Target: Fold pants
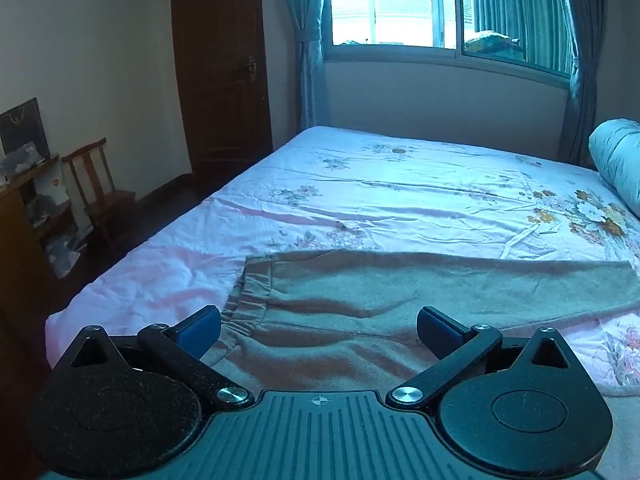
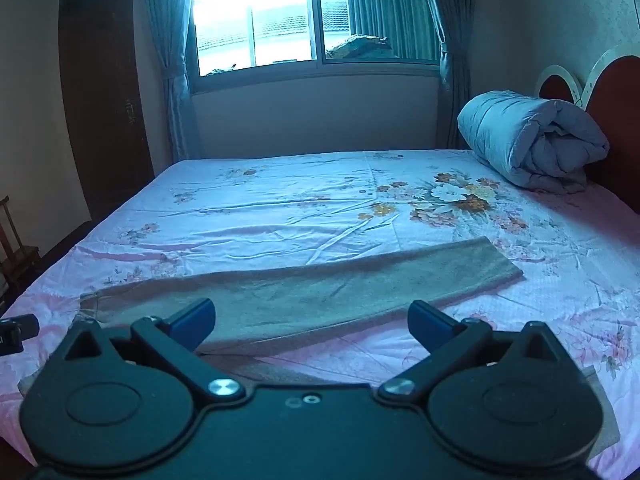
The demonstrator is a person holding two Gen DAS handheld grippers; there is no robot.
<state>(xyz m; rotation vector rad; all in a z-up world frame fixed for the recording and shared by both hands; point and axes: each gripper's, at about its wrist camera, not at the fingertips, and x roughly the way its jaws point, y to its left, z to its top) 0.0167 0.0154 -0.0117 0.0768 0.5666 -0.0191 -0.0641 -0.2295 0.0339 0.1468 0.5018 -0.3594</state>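
Observation:
Grey-beige pants (image 1: pixel 400 292) lie flat on the bed, elastic waistband (image 1: pixel 244 304) at the left, one leg stretching right to its hem (image 2: pixel 496 264). The second leg runs along the bed's near edge under the grippers, and its end (image 2: pixel 604 412) shows at the right. My left gripper (image 1: pixel 318 330) is open and empty, hovering over the waist and seat area. My right gripper (image 2: pixel 312 322) is open and empty, above the near edge of the upper leg (image 2: pixel 320 296). The left gripper's tip (image 2: pixel 18 330) shows at the left edge of the right wrist view.
The bed has a pink floral sheet (image 2: pixel 320 208). A rolled blue quilt (image 2: pixel 532 140) lies by the red headboard (image 2: pixel 616 120). A window with curtains (image 1: pixel 400 8) is behind the bed. A wooden chair (image 1: pixel 100 188) and shelf (image 1: pixel 28 220) stand left of the bed, near a dark door (image 1: pixel 220 64).

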